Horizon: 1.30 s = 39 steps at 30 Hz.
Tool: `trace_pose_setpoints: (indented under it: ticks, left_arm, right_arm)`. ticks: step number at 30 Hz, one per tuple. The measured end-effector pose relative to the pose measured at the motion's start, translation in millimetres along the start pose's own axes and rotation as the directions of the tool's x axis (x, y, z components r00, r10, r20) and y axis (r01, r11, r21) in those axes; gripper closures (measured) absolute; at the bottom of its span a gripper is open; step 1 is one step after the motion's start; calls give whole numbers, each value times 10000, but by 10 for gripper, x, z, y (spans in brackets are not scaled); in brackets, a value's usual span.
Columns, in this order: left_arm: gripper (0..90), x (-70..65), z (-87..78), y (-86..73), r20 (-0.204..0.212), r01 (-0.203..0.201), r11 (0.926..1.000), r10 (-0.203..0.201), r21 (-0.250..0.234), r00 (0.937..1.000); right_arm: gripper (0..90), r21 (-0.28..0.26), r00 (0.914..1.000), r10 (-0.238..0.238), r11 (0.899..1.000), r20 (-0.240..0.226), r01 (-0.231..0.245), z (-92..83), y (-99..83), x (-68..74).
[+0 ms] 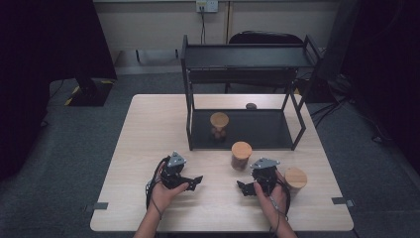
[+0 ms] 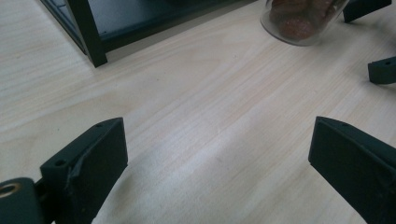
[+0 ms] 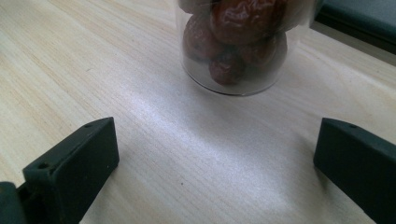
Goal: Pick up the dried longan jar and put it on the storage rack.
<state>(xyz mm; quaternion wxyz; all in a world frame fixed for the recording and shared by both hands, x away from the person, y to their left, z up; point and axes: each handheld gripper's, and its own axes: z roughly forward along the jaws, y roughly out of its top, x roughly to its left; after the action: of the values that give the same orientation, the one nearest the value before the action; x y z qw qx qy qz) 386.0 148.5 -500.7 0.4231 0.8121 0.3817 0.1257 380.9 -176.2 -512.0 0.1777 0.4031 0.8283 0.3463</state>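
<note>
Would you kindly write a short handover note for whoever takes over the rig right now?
Left gripper: open, empty, low over the table.
Right gripper: open, empty, aimed at the middle jar of dried fruit.
Jars: one on the rack's lower shelf, the middle one on the table in front of the rack, a third beside the right hand.
Done: one jar shelved. Left, probably: shelve the other two.

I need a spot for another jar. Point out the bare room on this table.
The widest bare patch is the table's left side, between its left edge and the black rack. A strip along the near edge is bare too. It is crowded at right: two cork-lidded jars flank the right tongs.
</note>
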Motion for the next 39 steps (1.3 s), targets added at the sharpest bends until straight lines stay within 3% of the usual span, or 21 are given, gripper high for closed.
trace_pose_setpoints:
  ticks: [19,39]
  left_arm:
    - [42,43,-140,-165,-233,61,9996,-55,260,9997]
    - [37,45,-219,-281,-521,-522,9951,567,840,9970]
  right_arm:
    - [0,1,10000,2,10000,-1,-2,0,0,0]
    - [0,11,10000,6,10000,0,-6,0,1,0]
